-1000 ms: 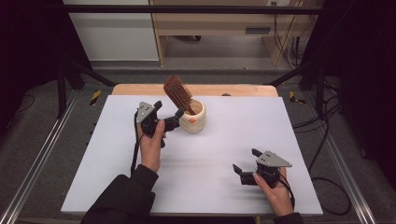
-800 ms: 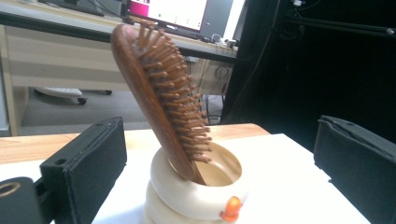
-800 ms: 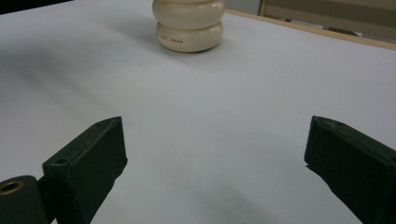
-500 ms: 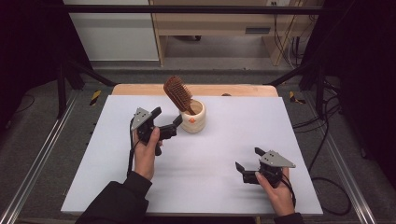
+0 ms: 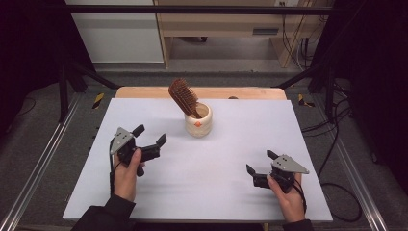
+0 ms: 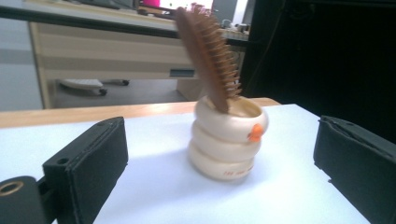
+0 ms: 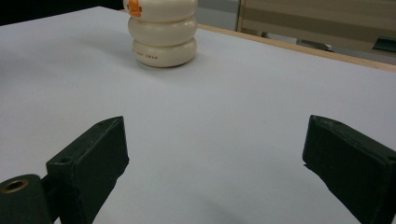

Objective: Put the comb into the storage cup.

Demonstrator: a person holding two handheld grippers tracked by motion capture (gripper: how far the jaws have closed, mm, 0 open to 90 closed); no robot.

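Observation:
A cream ribbed cup (image 5: 198,120) (image 6: 228,140) (image 7: 162,32) with an orange mark stands at the middle back of the white table. A brown hairbrush (image 5: 184,97) (image 6: 208,55) leans in it, bristle head up and tilted left. My left gripper (image 5: 149,134) (image 6: 219,163) is open, held left of and nearer than the cup, jaws aimed at it with nothing between them. My right gripper (image 5: 260,162) (image 7: 215,172) is open and empty near the front right, low over the table, well apart from the cup.
The white table top (image 5: 216,159) has a wooden strip (image 5: 144,92) along its far edge. A wooden desk (image 5: 231,24) and a white cabinet (image 5: 115,33) stand beyond. Metal rails (image 5: 38,159) run along both sides, and cables (image 5: 337,120) lie on the floor at right.
My left gripper has drawn back from the cup, toward the person and to the left. The hairbrush stays leaning in the cup. The right gripper has hardly moved.

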